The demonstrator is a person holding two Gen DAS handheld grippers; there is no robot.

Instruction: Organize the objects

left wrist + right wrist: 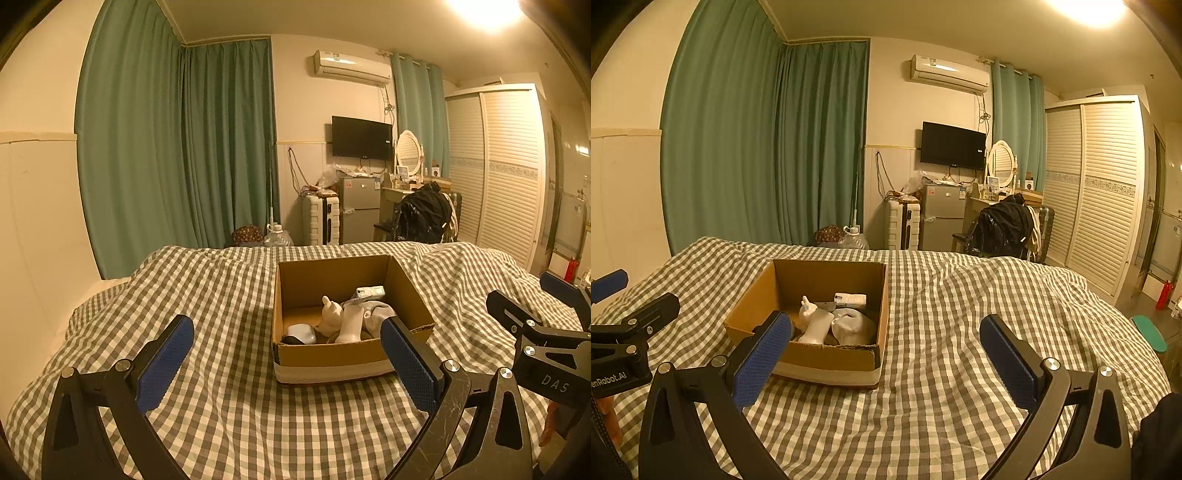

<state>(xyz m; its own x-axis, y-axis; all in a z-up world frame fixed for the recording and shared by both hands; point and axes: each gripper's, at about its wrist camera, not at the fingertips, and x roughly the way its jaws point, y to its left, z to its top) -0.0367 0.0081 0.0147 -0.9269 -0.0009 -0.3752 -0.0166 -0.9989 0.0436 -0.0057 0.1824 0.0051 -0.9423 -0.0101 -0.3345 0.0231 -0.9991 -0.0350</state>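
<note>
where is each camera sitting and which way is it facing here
Left wrist view: sits on the left gripper, low over the checked bedspread, looking forward at the cardboard box just ahead; its own blue-padded fingers spread open, the right gripper at the right edge.
Right wrist view: sits on the right gripper, facing the same way, box ahead-left; its own open fingers show, the left gripper at the left edge.
Shared: box, bedspread, green curtains, wall television.
</note>
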